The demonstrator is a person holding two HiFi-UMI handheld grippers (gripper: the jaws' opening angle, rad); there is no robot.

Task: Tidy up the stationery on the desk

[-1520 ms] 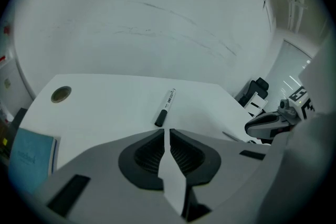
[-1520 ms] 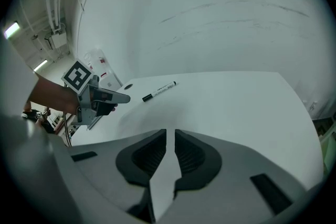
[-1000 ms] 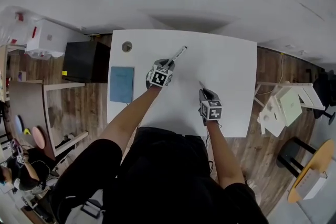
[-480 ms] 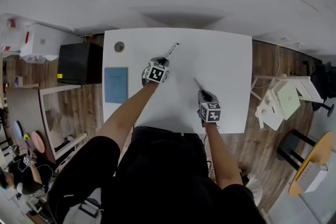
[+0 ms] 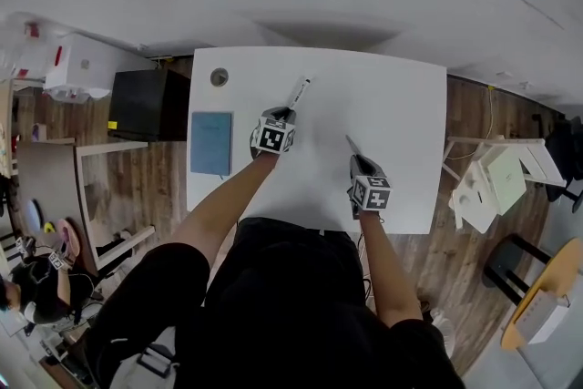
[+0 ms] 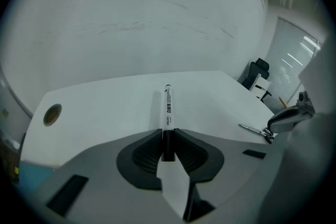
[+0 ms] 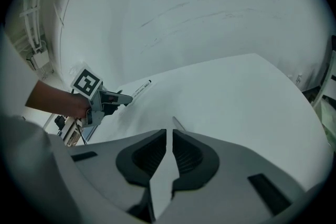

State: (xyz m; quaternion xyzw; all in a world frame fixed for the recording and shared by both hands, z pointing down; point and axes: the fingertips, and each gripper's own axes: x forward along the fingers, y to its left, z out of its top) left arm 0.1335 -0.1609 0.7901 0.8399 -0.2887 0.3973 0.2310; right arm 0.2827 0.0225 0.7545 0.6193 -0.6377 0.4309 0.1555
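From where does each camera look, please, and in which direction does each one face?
Head view: on the person's head, facing steeply down at the white desk; both forearms and the torso show.
Left gripper view: on the left gripper, facing along its jaws, shut on a marker, towards the wall; no hand clearly shows.
Right gripper view: on the right gripper, shut on a thin pointed object, facing across the desk; the left hand shows.
Shared: each gripper view catches the other gripper.

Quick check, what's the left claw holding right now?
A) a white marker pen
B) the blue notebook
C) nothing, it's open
A: the left claw is shut on the white marker pen with a black end; the blue rectangular notebook lies flat on the white desk.
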